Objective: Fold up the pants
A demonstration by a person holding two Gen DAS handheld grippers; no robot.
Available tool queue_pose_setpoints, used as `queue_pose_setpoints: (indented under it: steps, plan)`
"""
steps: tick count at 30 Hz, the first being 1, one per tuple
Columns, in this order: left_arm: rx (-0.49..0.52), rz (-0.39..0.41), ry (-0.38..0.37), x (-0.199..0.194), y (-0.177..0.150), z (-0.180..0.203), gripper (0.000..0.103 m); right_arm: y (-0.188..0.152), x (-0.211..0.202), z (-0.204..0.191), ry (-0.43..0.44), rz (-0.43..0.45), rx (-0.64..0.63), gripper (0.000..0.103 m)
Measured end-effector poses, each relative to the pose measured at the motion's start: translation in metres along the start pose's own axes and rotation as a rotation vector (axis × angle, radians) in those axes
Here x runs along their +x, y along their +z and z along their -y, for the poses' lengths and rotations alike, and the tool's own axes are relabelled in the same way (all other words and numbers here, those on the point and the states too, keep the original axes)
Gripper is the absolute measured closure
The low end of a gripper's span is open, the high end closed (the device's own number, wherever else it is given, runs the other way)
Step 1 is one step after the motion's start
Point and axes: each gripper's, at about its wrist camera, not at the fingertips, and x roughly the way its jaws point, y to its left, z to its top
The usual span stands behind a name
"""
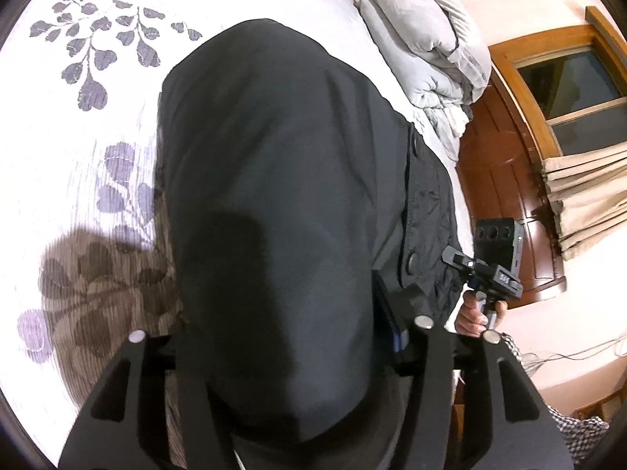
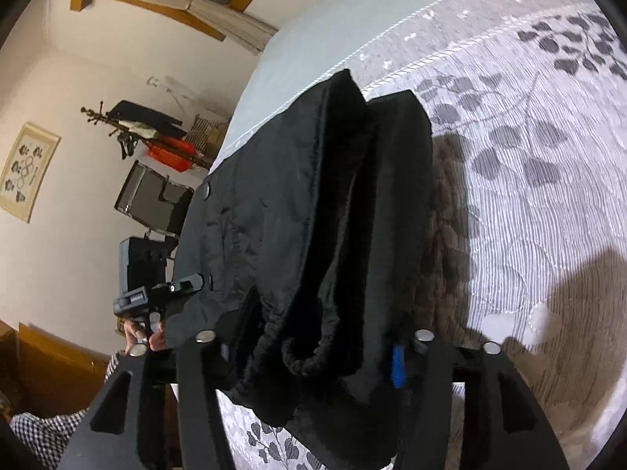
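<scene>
The black pants (image 1: 274, 180) hang lifted above a white bedspread with grey leaf prints (image 1: 78, 125). My left gripper (image 1: 282, 337) is shut on one end of the pants, whose cloth drapes over and hides the fingertips. My right gripper (image 2: 309, 348) is shut on the other end of the pants (image 2: 313, 215), near the gathered elastic waistband (image 2: 313, 360). The right gripper also shows in the left wrist view (image 1: 482, 274), held in a hand at the right edge of the cloth. The left gripper shows in the right wrist view (image 2: 156, 293) at the left.
A folded grey quilt (image 1: 427, 51) lies at the far end of the bed. A wooden door and window (image 1: 548, 90) with beige curtains (image 1: 584, 199) stand beyond it. A coat rack and dark cases (image 2: 153, 180) stand by the wall.
</scene>
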Motion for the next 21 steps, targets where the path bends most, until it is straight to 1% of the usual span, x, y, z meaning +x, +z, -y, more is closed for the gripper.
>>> queue_pose_setpoints:
  steps: [1, 2, 3, 4, 6, 8, 9, 12, 14, 16, 19, 21]
  plan:
    - [0.008, 0.011, 0.026, 0.002, 0.001, 0.007, 0.042, 0.000, 0.000, 0.000, 0.001, 0.009, 0.004, 0.041]
    - [0.013, 0.014, 0.038, 0.001, 0.000, 0.007, 0.040, -0.001, -0.002, 0.002, 0.004, 0.019, 0.016, 0.036]
    - [0.019, 0.019, 0.049, 0.000, -0.001, 0.008, 0.037, 0.000, -0.004, 0.003, 0.013, 0.029, 0.024, 0.034]
    - [0.027, 0.028, 0.069, -0.001, -0.002, 0.010, 0.034, -0.003, -0.009, 0.012, 0.015, 0.038, 0.026, 0.033]
    - [0.040, 0.034, 0.095, -0.004, -0.003, 0.012, 0.030, -0.005, -0.015, 0.014, 0.010, 0.057, 0.029, 0.032]
    - [0.053, 0.050, 0.123, -0.008, -0.004, 0.013, 0.024, -0.007, -0.021, 0.015, 0.002, 0.072, 0.029, 0.032]
    - [0.057, 0.061, 0.131, -0.012, -0.008, 0.010, 0.019, -0.009, -0.025, 0.016, -0.006, 0.082, 0.028, 0.032]
    - [0.058, 0.102, 0.175, -0.026, -0.012, 0.009, 0.018, -0.017, -0.038, 0.020, -0.030, 0.105, 0.025, 0.031]
    - [0.046, 0.123, 0.190, -0.034, -0.014, 0.006, 0.014, -0.023, -0.044, 0.020, -0.041, 0.115, 0.024, 0.031]
    - [0.035, 0.151, 0.220, -0.044, -0.018, 0.005, 0.014, -0.030, -0.052, 0.022, -0.059, 0.124, 0.024, 0.031]
    - [0.027, 0.181, 0.264, -0.058, -0.027, 0.005, 0.012, -0.046, -0.062, 0.022, -0.113, 0.135, 0.018, 0.030]
    - [0.032, 0.204, 0.313, -0.066, -0.035, 0.008, 0.010, -0.058, -0.068, 0.018, -0.168, 0.150, 0.016, 0.025]
